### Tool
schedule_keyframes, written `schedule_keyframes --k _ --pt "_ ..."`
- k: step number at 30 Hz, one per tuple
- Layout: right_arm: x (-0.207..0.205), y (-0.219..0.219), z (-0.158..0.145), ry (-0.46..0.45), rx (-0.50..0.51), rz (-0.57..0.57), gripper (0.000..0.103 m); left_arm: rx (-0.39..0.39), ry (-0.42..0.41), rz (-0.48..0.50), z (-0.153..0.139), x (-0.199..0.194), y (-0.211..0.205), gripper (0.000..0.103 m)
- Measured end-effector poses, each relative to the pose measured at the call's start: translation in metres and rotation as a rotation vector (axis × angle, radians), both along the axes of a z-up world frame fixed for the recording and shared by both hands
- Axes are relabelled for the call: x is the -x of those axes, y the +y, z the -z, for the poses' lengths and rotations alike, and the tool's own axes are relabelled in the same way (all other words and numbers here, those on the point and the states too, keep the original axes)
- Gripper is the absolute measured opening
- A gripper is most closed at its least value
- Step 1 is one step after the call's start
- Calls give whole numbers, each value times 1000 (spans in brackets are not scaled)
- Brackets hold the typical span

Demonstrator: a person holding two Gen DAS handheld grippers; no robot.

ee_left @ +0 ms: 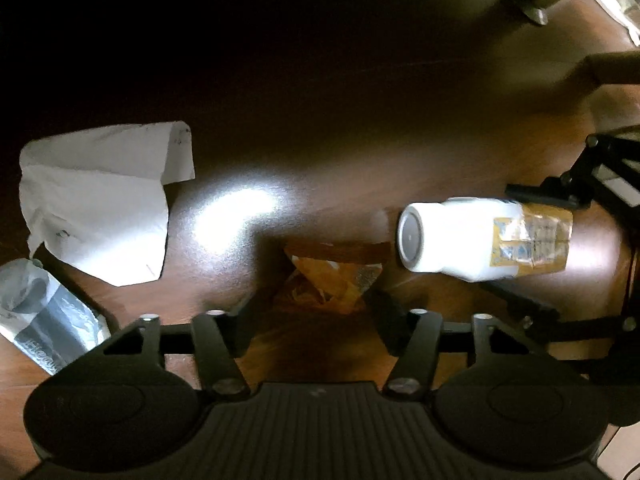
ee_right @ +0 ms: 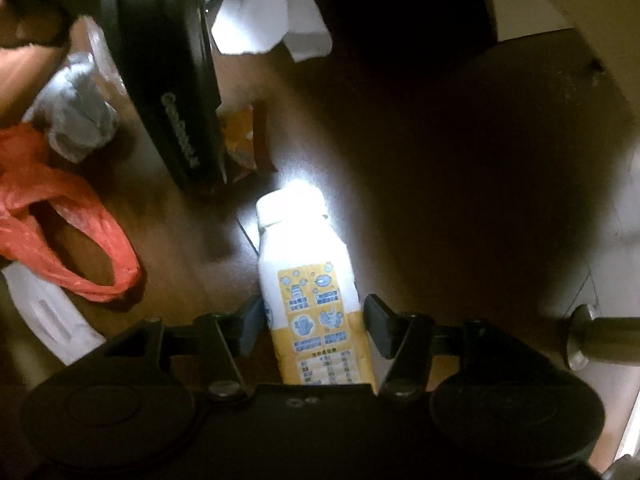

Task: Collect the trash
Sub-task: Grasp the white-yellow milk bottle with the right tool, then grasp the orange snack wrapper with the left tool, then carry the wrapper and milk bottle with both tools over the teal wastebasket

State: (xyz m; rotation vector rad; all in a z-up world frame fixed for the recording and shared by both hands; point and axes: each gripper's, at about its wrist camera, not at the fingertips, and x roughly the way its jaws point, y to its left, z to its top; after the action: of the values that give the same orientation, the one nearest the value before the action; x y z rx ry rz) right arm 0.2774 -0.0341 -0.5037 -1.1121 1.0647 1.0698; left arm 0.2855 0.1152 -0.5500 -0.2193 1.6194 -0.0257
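My right gripper [ee_right: 314,322] stands released around the white bottle [ee_right: 308,280] with the yellow label, which lies on its side on the wooden floor [ee_right: 420,160] — pads beside it, not pressing. My left gripper [ee_left: 308,312] straddles an orange snack wrapper [ee_left: 334,276]; whether it pinches, I cannot tell. Only the right view shows the red plastic bag [ee_right: 68,232]; only the left shows the silver packet [ee_left: 48,320]. The white paper [ee_left: 100,200] appears in both.
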Motion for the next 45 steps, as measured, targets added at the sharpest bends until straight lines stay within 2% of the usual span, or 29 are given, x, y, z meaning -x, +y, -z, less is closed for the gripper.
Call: schedule_keyframes --k 1,4,7,10,17,23,27,35,45 --pt "1 1 2 -3 8 3 56 4 4 -6 1 0 1 45" --pt "-1 6 8 0 29 26 56 12 7 -14 4 0 2 38" --pt "-5 6 7 37 35 73 53 4 22 -13 5 0 2 20" --pt "-10 3 4 62 19 147 53 5 23 -22 5 0 4 12" --pt "-20 -15 -24 96 -27 420 53 36 1 -52 -10 3 11 6" --pt "-19 -39 -72 133 -84 606 52 49 -23 -68 -41 7 12 5" --pt "-14 -40 -112 136 -129 641 52 43 -45 -38 -56 12 12 5" --pt "-8 -46 -202 121 -224 738 52 44 -110 10 -137 12 3 5" --pt "21 -100 -315 47 -397 867 52 90 -279 -2 -281 41 -30 5"
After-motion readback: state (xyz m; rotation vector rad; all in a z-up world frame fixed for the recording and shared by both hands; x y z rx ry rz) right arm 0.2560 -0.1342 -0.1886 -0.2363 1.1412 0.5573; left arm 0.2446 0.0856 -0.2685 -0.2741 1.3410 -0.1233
